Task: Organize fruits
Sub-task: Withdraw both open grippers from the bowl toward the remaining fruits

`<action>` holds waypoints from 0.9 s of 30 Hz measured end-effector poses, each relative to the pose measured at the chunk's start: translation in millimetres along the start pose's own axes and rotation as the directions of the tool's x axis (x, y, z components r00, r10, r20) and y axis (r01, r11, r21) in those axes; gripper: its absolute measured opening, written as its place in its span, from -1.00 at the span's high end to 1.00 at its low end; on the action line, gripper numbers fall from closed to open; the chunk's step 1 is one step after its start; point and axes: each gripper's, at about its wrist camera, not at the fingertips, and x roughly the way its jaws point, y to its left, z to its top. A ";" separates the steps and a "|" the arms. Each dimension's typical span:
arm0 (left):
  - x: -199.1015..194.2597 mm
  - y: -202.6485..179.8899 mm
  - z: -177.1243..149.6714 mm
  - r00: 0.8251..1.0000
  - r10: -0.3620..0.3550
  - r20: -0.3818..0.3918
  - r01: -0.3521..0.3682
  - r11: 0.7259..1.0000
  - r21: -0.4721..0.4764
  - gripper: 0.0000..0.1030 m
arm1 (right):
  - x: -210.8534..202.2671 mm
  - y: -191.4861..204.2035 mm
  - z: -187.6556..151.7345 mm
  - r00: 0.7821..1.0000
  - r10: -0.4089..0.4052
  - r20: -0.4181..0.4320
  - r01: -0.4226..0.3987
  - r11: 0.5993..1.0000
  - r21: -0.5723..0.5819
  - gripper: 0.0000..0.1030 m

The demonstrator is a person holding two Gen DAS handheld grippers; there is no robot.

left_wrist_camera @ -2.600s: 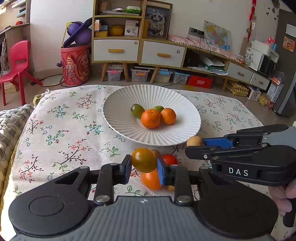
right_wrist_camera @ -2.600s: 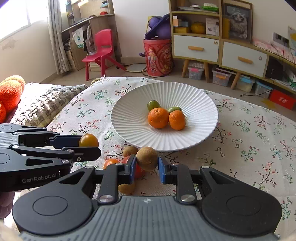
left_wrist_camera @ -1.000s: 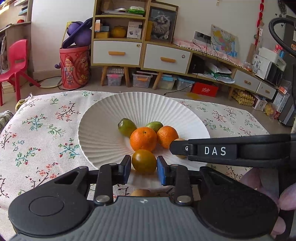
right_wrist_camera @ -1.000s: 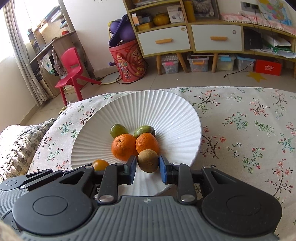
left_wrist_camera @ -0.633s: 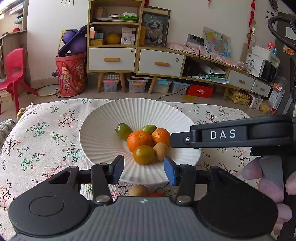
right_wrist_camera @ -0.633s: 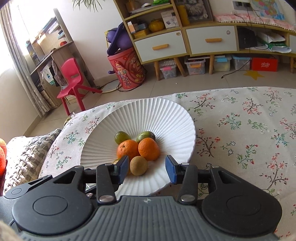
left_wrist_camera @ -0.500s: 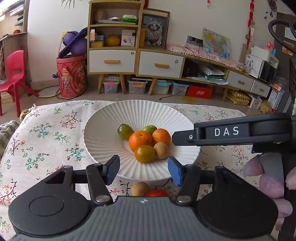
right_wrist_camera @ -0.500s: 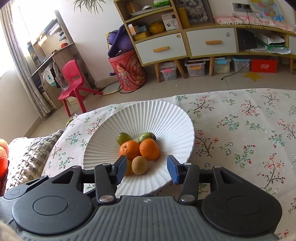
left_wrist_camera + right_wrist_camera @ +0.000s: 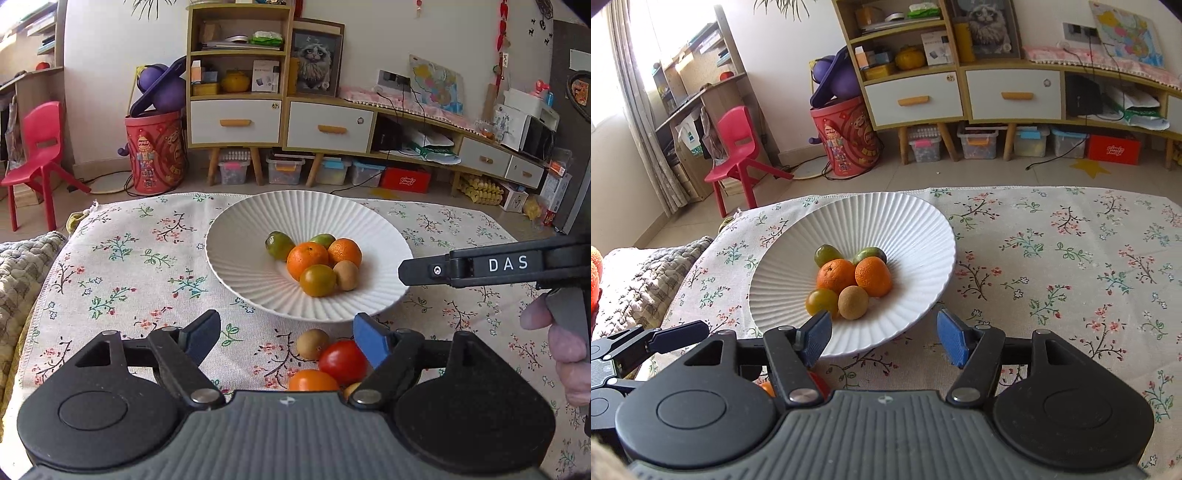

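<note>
A white ribbed plate [image 9: 236, 254] [image 9: 916, 221] holds two oranges [image 9: 307, 259], two green fruits [image 9: 277, 244], a yellow-green tomato [image 9: 317, 280] [image 9: 822, 301] and a brown kiwi [image 9: 346, 275] [image 9: 853, 302]. On the cloth near me lie a kiwi [image 9: 312, 343], a red tomato [image 9: 343, 361] and an orange tomato [image 9: 313, 381]. My left gripper [image 9: 286, 338] is open and empty above these loose fruits. My right gripper [image 9: 882, 338] is open and empty at the plate's near rim; it also shows in the left wrist view [image 9: 480, 267].
The floral tablecloth [image 9: 122, 258] covers the table. A quilted blanket [image 9: 639, 273] lies at the left edge. Cabinets, a red barrel [image 9: 155, 151] and a red chair [image 9: 37, 147] stand on the floor beyond.
Both grippers let go of their fruits onto the plate, opened wide and drew back toward me. The yellow-green tomato and the kiwi now rest beside the oranges.
</note>
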 end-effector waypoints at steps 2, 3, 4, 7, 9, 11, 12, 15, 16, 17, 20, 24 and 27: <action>-1.7 3.1 -3.0 1.000 0.003 -0.002 -0.003 1.000 0.000 -0.37 | -1.8 -0.3 -2.7 1.000 -0.005 -0.003 0.005 1.000 -0.021 -0.27; -2.7 4.9 -4.6 1.000 0.005 -0.003 -0.005 1.000 0.000 -0.39 | -2.5 -0.3 -4.2 1.000 -0.007 -0.005 0.007 1.000 -0.030 -0.29; -3.1 6.2 -5.8 1.000 0.007 -0.006 -0.007 1.000 0.000 -0.43 | -3.2 -0.3 -5.9 1.000 -0.010 -0.006 0.010 0.999 -0.040 -0.34; -4.9 8.4 -10.4 0.999 0.031 -0.017 -0.030 1.000 0.002 -0.61 | -6.5 0.5 -11.8 1.000 -0.021 -0.012 0.020 0.997 -0.075 -0.50; -6.4 11.3 -14.6 0.999 0.048 -0.022 -0.048 0.999 0.003 -0.71 | -8.0 0.5 -14.4 0.999 -0.030 -0.012 0.029 0.995 -0.092 -0.59; -7.0 14.9 -18.3 0.998 0.058 -0.029 -0.058 0.998 0.004 -0.74 | -9.5 0.1 -17.6 0.999 -0.038 -0.013 0.036 0.993 -0.109 -0.66; -7.4 16.5 -19.9 0.998 0.062 -0.033 -0.062 0.998 0.003 -0.74 | -9.8 -0.2 -18.7 0.999 -0.041 -0.014 0.039 0.993 -0.113 -0.69; -8.3 20.0 -24.5 0.996 0.075 -0.049 -0.075 0.997 0.004 -0.74 | -11.2 -1.5 -23.6 0.998 -0.053 -0.017 0.050 0.990 -0.131 -0.79; -9.2 20.6 -26.0 0.995 0.079 -0.055 -0.079 0.997 0.005 -0.74 | -11.1 -1.9 -24.7 0.998 -0.056 -0.018 0.053 0.989 -0.135 -0.84; -9.8 20.6 -27.1 0.995 0.082 -0.059 -0.081 0.997 0.007 -0.74 | -10.7 -1.5 -26.6 0.998 -0.062 -0.018 0.059 0.988 -0.141 -0.90; -12.1 19.6 -32.0 0.995 0.087 -0.055 -0.085 0.996 0.038 -0.74 | -10.4 0.3 -33.2 0.997 -0.080 -0.020 0.075 0.982 -0.172 -0.92; -8.2 16.5 -39.7 0.994 0.088 -0.065 -0.084 0.995 0.061 -0.74 | -9.9 2.5 -39.4 0.996 -0.084 -0.023 0.078 0.975 -0.207 -0.95; -1.0 12.7 -44.9 0.993 0.080 -0.081 -0.074 0.994 0.077 -0.74 | -7.8 4.8 -43.3 0.996 -0.081 -0.033 0.071 0.971 -0.229 -0.96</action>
